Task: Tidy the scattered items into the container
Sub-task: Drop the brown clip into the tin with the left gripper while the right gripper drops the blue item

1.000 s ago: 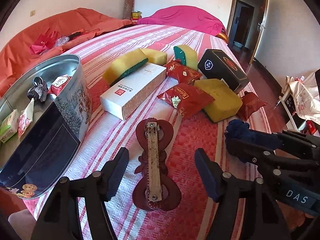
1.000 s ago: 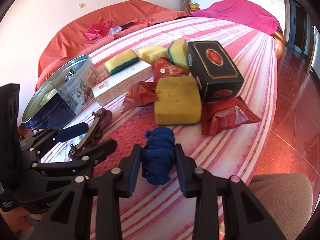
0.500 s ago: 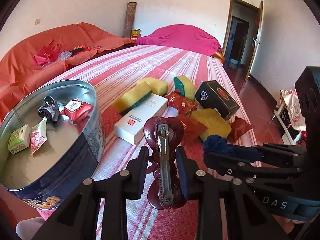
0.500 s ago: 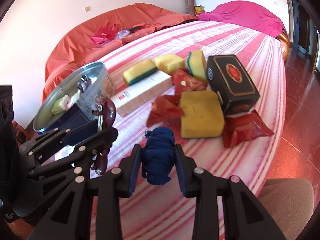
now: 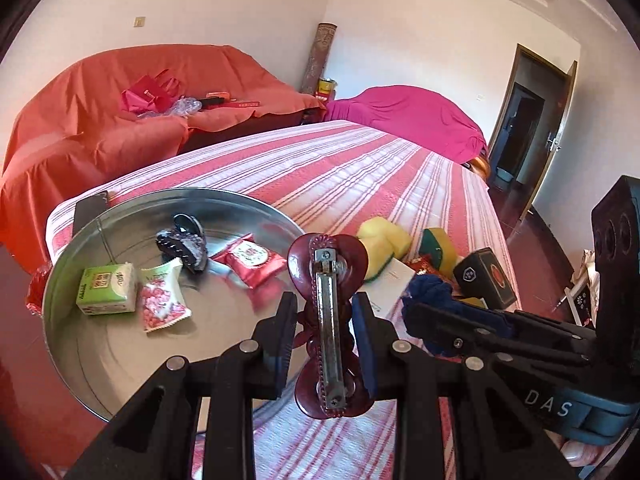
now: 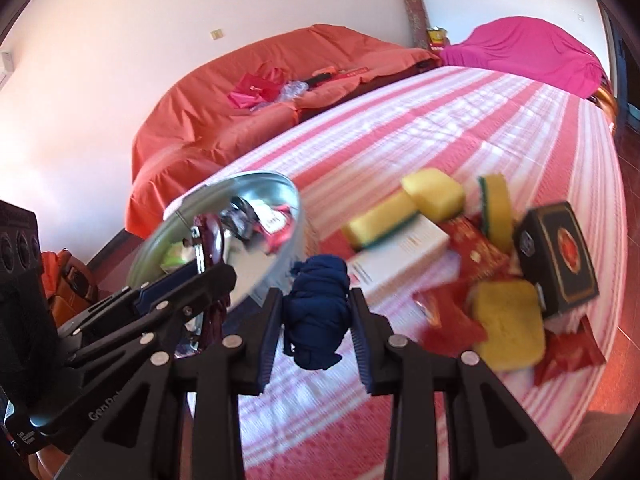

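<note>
My left gripper [image 5: 325, 332] is shut on a dark red hair clip [image 5: 328, 320] with a metal bar, held in the air above the near right rim of the round metal tin [image 5: 68, 264]. The tin holds a green box [image 5: 106, 289], snack packets [image 5: 248, 258] and a black claw clip [image 5: 182, 245]. My right gripper [image 6: 314, 328] is shut on a navy blue scrunchie [image 6: 318, 312], raised beside the tin [image 6: 288, 236], to its right. In the right wrist view the left gripper [image 6: 208, 280] hangs over the tin with the hair clip.
On the red striped tablecloth [image 6: 460, 128] lie yellow sponges [image 6: 506, 324], a white box [image 6: 404, 252], a black box [image 6: 560, 268] and red packets [image 6: 476, 252]. An orange-covered sofa [image 5: 120, 120] and a pink-covered chair [image 5: 408, 120] stand behind. A doorway [image 5: 520, 128] is far right.
Both grippers rose and moved left toward the tin. The left gripper closed on the hair clip, lifted it off the cloth and carried it over the tin's rim. The right kept the scrunchie.
</note>
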`<state>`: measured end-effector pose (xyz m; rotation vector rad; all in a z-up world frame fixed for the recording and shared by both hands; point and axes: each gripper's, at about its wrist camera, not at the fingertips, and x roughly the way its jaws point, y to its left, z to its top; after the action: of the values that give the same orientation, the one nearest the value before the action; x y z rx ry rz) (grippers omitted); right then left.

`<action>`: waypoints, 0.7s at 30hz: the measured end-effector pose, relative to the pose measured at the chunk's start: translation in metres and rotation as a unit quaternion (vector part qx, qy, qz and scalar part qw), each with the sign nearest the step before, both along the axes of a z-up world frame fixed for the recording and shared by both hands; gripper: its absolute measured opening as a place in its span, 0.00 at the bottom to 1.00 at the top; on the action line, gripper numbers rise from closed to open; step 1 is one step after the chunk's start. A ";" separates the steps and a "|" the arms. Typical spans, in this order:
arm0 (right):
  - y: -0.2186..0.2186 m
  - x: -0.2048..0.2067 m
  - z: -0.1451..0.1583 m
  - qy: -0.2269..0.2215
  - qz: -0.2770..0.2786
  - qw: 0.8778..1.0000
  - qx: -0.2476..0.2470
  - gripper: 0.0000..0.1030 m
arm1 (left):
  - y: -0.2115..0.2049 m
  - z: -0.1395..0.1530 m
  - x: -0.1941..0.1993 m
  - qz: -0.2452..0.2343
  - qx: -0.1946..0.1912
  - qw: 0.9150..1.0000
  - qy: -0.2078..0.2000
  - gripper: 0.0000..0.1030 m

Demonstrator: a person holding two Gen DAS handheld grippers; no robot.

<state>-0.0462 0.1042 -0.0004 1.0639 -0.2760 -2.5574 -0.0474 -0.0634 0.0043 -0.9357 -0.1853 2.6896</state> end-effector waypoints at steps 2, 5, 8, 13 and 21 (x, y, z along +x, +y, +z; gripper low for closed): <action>-0.012 -0.010 0.004 0.000 0.012 1.000 -0.004 0.32 | -0.016 -0.001 -0.008 0.020 0.004 1.000 -0.013 0.29; -0.031 -0.022 0.007 0.000 0.032 0.999 -0.008 0.32 | -0.040 -0.007 -0.020 0.050 0.014 0.998 -0.037 0.29; -0.049 -0.035 0.007 -0.007 0.052 0.999 -0.010 0.32 | -0.062 -0.017 -0.031 0.079 0.021 0.994 -0.069 0.30; -0.078 -0.055 -0.001 -0.031 0.080 0.996 -0.013 0.32 | -0.087 -0.028 -0.042 0.109 0.023 0.989 -0.097 0.30; -0.107 -0.089 -0.018 -0.068 0.096 0.993 0.001 0.32 | -0.105 -0.041 -0.056 0.129 0.008 0.982 -0.137 0.31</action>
<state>-0.1355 -0.0026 -0.0186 1.2071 -0.1958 -2.3207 -0.1034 -0.1688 -0.0365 -1.3593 -0.4109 2.7693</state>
